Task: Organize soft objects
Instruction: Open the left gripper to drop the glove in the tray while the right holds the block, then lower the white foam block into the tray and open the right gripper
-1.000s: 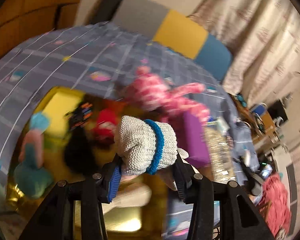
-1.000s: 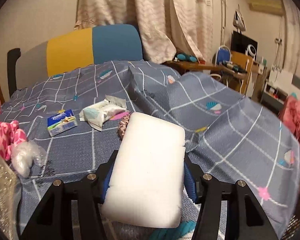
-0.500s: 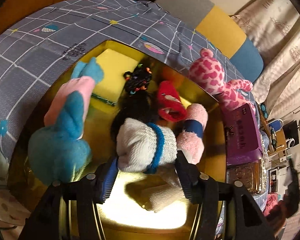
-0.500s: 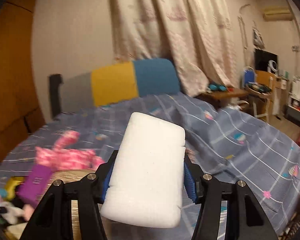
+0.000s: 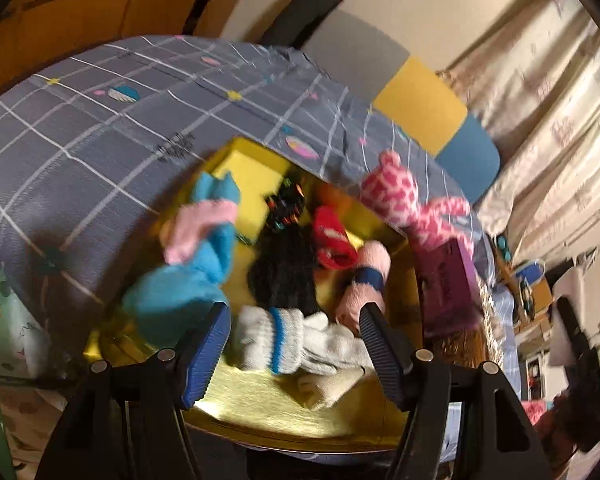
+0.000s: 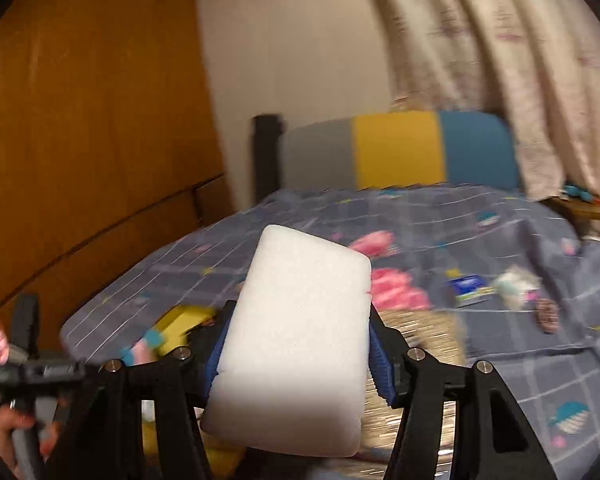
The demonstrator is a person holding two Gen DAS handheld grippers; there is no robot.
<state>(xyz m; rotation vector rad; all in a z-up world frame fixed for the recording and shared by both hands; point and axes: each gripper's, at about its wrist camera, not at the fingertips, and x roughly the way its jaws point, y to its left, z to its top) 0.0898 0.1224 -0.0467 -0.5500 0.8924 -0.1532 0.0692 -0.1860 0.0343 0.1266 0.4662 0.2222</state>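
Your left gripper [image 5: 294, 354] hangs over the yellow bin [image 5: 260, 408]; its jaws have just been opening and stand released, the grey glove with blue band [image 5: 276, 340] lying loose between them on the bin floor, at 6 o'clock of the black furry item [image 5: 284, 276]; your right gripper [image 6: 296, 354] is clenched on the white sponge [image 6: 296, 340]; print on the purple box [image 5: 448, 284] is too blurred to read.
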